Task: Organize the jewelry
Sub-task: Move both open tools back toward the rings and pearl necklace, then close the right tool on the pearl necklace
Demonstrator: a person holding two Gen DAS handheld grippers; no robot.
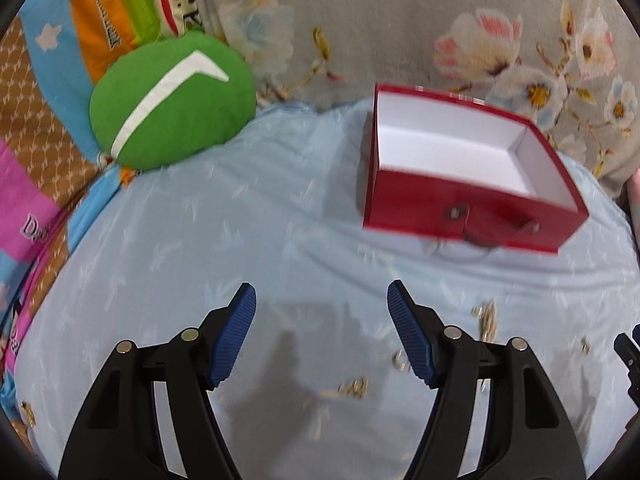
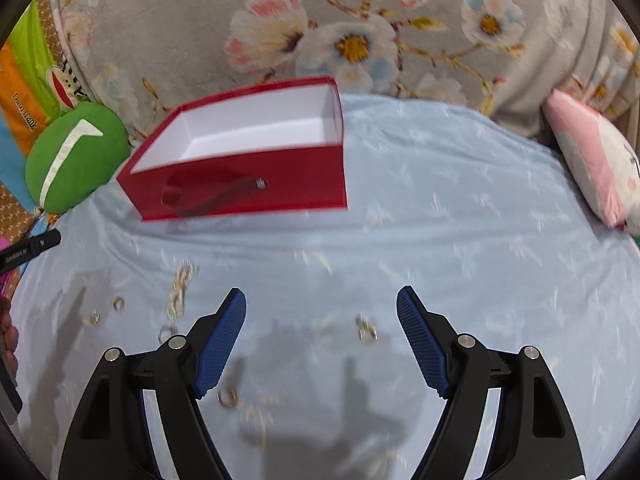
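A pale blue bedsheet (image 1: 240,220) covers the bed. At its far-left edge lies a round green cushion (image 1: 172,106); behind it, a grey floral blanket (image 2: 360,20); at its right edge, a pink pillow (image 2: 592,160).

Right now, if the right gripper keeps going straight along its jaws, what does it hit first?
Probably the blue sheet, near the small ring lying between the open jaws. The red box sits farther off, left of that line. Depth is unclear.

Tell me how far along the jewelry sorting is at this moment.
Nothing looks done: the red box shows only bare white inside. Nothing is in hand either; the left gripper and right gripper both stand open and empty above the blue sheet. Left to do: the gold chain and scattered rings all need picking up.
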